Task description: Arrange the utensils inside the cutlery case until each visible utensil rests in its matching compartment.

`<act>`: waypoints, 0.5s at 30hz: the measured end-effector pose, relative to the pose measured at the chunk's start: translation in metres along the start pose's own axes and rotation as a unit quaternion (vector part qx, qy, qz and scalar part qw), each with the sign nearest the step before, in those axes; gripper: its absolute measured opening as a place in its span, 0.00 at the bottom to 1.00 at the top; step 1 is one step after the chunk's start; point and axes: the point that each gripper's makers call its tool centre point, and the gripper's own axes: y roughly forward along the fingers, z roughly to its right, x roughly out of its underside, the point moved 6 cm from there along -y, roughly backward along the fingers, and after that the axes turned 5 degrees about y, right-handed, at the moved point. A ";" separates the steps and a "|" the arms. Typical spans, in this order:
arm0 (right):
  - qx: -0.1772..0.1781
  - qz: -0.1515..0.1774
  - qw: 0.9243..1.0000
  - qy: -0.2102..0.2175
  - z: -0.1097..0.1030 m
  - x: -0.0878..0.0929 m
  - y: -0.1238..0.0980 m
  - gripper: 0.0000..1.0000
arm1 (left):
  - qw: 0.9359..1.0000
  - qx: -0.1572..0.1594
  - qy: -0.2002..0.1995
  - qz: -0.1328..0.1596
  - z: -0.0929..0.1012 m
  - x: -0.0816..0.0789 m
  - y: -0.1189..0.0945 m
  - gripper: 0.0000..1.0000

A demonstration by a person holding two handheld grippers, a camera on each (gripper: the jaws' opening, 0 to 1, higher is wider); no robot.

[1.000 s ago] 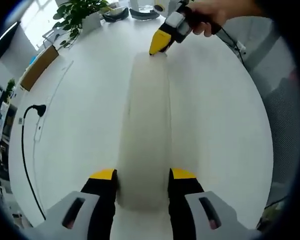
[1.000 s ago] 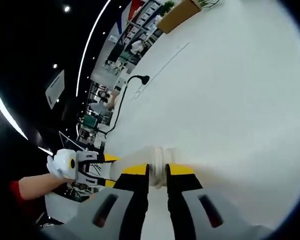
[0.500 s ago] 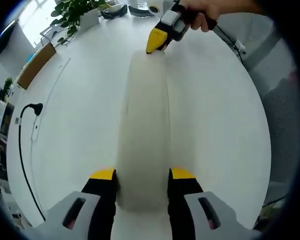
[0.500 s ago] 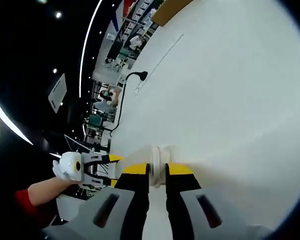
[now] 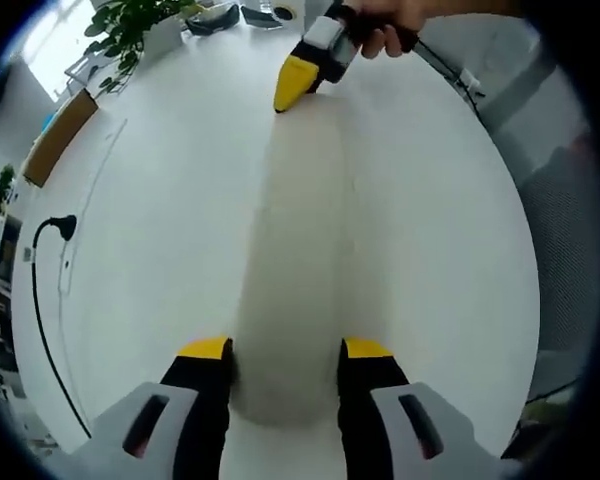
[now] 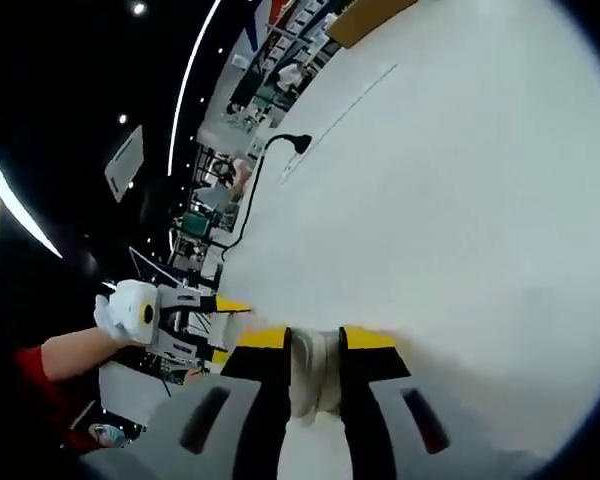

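A long case (image 5: 295, 270) lay on the counter (image 5: 160, 250) between both tools; a plant (image 5: 130, 25) stood at the far edge, a cable (image 5: 40, 290) lay left.

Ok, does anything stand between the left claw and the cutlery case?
Nothing visible does. The cutlery case sits between the jaws of the left claw, and its far end between those of the right claw. The black cable lies off to the side.
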 end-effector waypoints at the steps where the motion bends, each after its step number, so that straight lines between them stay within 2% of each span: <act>1: 0.002 -0.008 1.000 0.014 0.003 0.003 -0.004 0.08 | 1.000 0.001 0.013 0.000 0.000 -0.001 0.000 0.43; 2: 0.008 0.013 0.999 0.044 0.002 0.001 -0.005 0.08 | 1.000 0.001 0.006 -0.001 -0.001 -0.001 0.000 0.43; 3: 0.011 0.023 0.999 0.041 0.003 0.001 -0.007 0.07 | 1.000 0.002 0.007 0.001 0.000 0.000 0.000 0.43; 4: 0.004 0.015 0.996 0.091 -0.001 0.004 -0.009 0.08 | 1.000 0.001 0.014 0.002 0.001 0.000 0.000 0.43; 6: 0.019 0.027 0.999 0.005 -0.001 -0.001 -0.018 0.05 | 1.000 0.000 0.021 0.010 0.002 0.000 0.000 0.43; 7: 0.030 0.033 0.999 -0.021 -0.004 -0.005 -0.027 0.00 | 1.000 0.000 0.022 0.012 0.002 0.001 0.000 0.43; 8: 0.027 0.034 0.999 -0.011 -0.007 -0.006 -0.029 0.00 | 1.000 -0.001 0.020 0.018 0.002 0.001 0.000 0.43; 9: 0.042 0.051 0.998 -0.025 -0.014 -0.013 -0.037 0.00 | 1.000 -0.002 0.019 0.020 0.002 0.001 0.000 0.43; 10: 0.046 0.054 0.996 -0.046 -0.017 -0.014 -0.040 0.00 | 1.000 -0.004 0.016 0.021 0.002 0.001 0.000 0.43; 11: 0.061 0.046 0.991 -0.112 -0.023 -0.017 -0.043 0.00 | 1.000 -0.004 0.015 0.021 0.002 0.000 0.000 0.43; 12: 0.089 -0.014 0.984 -0.157 -0.027 -0.009 -0.042 0.00 | 1.000 -0.006 0.013 0.019 0.003 0.000 0.001 0.43; 13: 0.109 -0.051 0.975 -0.185 -0.029 -0.005 -0.044 0.00 | 1.000 -0.006 0.012 0.016 0.003 -0.001 0.001 0.42; 14: 0.126 -0.080 0.960 -0.235 -0.031 -0.004 -0.041 0.00 | 1.000 -0.007 0.012 0.013 0.004 -0.002 0.001 0.42; 15: 0.145 -0.108 0.949 -0.258 -0.032 -0.002 -0.042 0.00 | 1.000 -0.008 0.011 0.009 0.004 -0.003 0.001 0.42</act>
